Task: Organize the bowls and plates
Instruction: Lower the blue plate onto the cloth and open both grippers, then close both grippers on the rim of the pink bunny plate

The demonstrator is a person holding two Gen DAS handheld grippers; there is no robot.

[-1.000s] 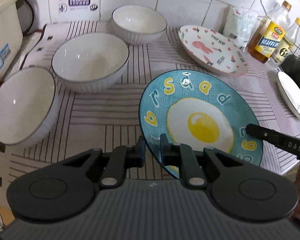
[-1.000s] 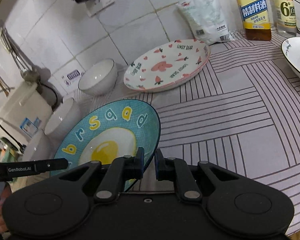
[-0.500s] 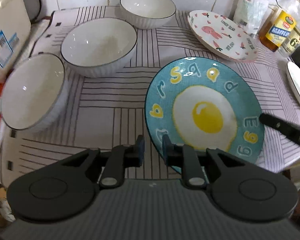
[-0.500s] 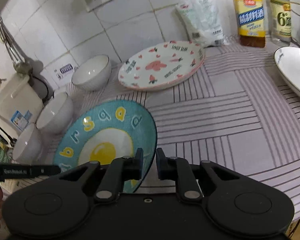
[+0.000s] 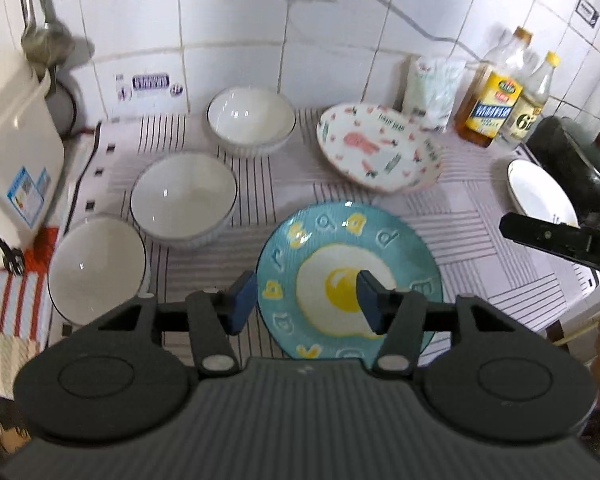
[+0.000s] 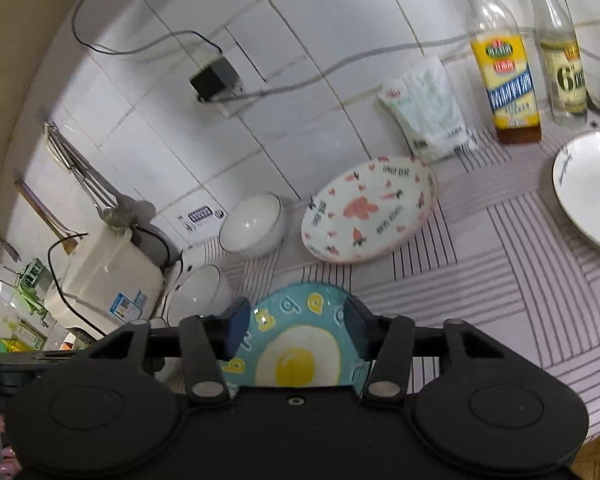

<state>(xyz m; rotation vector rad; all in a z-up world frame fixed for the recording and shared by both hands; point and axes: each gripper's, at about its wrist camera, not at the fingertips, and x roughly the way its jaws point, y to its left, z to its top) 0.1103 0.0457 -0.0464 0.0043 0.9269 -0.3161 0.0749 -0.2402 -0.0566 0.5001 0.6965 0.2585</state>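
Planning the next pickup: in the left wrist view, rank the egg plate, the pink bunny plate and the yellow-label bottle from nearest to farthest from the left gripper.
1. Egg plate: right below the open left gripper.
2. Pink bunny plate: further back, to the right, tilted on the cloth.
3. Yellow-label bottle: farthest, at the tiled wall on the far right.

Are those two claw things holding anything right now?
No. The left gripper and the right gripper are both open above the blue egg plate, which lies on the counter; neither grips it.
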